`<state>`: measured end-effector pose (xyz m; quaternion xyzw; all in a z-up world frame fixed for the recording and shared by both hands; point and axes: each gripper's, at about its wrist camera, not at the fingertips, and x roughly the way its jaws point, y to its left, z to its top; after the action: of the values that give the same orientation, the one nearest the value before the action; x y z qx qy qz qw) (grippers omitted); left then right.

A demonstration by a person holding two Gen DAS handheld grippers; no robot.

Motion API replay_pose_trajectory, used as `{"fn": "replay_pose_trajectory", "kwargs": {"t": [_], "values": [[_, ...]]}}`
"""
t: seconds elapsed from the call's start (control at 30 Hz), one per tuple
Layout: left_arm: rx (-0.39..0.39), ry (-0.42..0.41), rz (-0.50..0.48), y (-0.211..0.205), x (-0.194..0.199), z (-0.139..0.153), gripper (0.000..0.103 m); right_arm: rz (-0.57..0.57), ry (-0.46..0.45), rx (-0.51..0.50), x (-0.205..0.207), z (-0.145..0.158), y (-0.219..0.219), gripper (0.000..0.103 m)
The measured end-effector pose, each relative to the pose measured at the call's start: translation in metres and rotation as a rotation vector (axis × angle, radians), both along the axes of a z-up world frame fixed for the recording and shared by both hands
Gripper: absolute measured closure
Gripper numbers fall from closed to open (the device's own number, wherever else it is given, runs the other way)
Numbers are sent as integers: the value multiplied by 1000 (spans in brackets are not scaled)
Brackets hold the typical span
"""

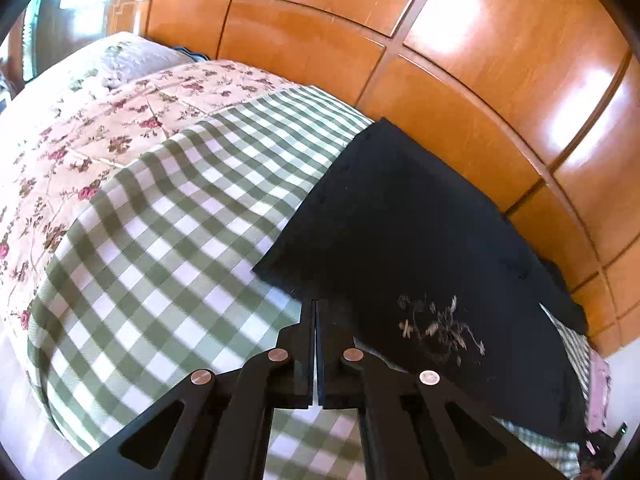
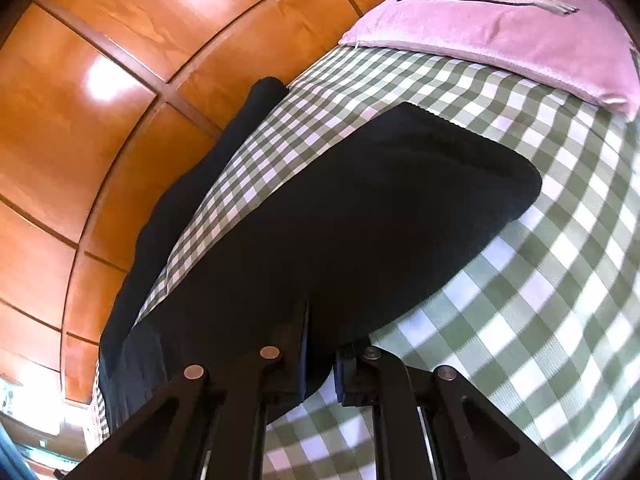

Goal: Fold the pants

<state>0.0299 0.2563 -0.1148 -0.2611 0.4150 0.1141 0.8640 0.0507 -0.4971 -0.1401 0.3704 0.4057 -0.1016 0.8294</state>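
left wrist view: left gripper [image 1: 315,304] has its 2 fingers pressed almost together, tips at the near edge of the black pants [image 1: 400,232] lying ahead and to its right on the green checked cloth [image 1: 168,240]; whether cloth is pinched cannot be told | right wrist view: right gripper [image 2: 320,320] pinches a fold of the black pants [image 2: 360,208], the rest spread ahead; pink cushion [image 2: 520,28] far ahead-right.

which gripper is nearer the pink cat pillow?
Right. The pink pillow lies ahead of the right gripper, past the black pants it grips. The left gripper pinches the pants' far end, near the floral quilt.
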Motion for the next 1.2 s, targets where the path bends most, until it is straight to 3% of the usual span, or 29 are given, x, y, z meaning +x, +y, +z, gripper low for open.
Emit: {"fn": "replay_pose_trajectory", "kwargs": {"t": [0.1, 0.17, 0.23, 0.3, 0.37, 0.6, 0.63, 0.67, 0.9, 1.07, 1.2], "values": [[-136, 7, -17, 10, -11, -11, 101, -1, 12, -2, -2, -2, 0, 93], [-155, -6, -3, 9, -13, -12, 72, -7, 23, -2, -4, -5, 2, 93], [-220, -33, 3, 10, -14, -15, 59, -8, 38, -6, -4, -10, 3, 93], [-275, -49, 1, 9, -10, -17, 54, -15, 49, 5, -4, -15, 2, 93], [-266, -28, 5, 2, 2, -23, 50, -21, 49, 10, -3, -17, 2, 93], [-271, 14, 9, -6, 56, -39, 52, -19, 58, 7, 2, -20, -1, 93], [-253, 21, 7, -6, 60, -40, 66, -18, 58, 7, 4, -21, -1, 93], [-222, 34, 3, -7, 67, -40, 93, -18, 58, 7, 3, -21, -2, 93], [-130, -11, -41, -14, 55, -12, 97, -2, 67, -26, 12, -13, -2, 93], [-129, -50, -55, -13, 21, 10, 97, 4, 32, -32, -1, 1, -3, 93], [-149, -34, -49, -11, -13, 7, 97, 13, 32, -27, -23, 4, -5, 93]]}}
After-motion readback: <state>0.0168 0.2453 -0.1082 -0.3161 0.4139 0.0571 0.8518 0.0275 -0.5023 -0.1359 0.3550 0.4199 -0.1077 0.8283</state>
